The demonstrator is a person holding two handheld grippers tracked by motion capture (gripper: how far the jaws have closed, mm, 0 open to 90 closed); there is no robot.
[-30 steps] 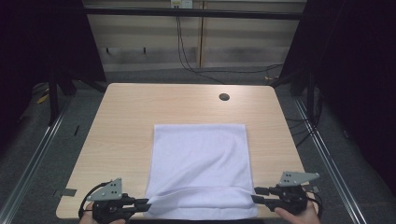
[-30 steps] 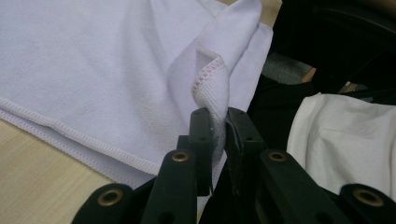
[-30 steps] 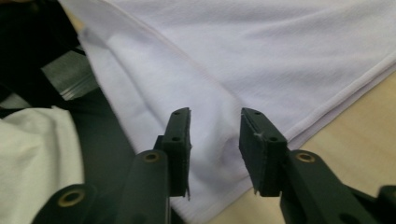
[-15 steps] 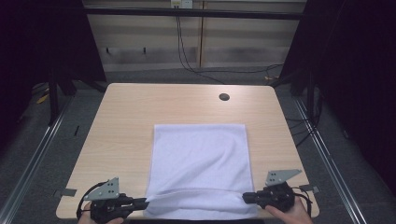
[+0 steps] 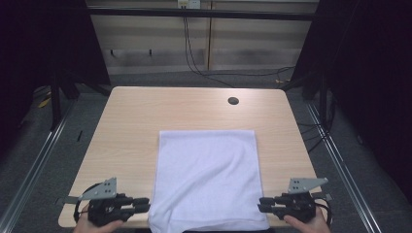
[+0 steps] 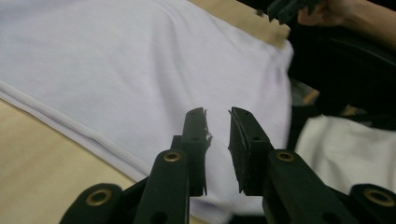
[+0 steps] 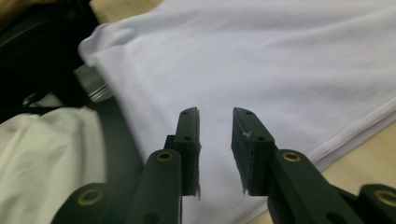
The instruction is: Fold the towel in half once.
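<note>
Two grippers flanked the white cloth [image 5: 208, 179] in the high view: your left gripper [image 5: 138, 204] and right gripper [image 5: 265, 204] each pointed inward at a near corner of it on the table [image 5: 131, 121]. From the left gripper view, jaws stood apart, freshly widened, nothing clamped, cloth just ahead. Your right gripper view matched. Since earlier, your right gripper had shifted slightly.
</note>
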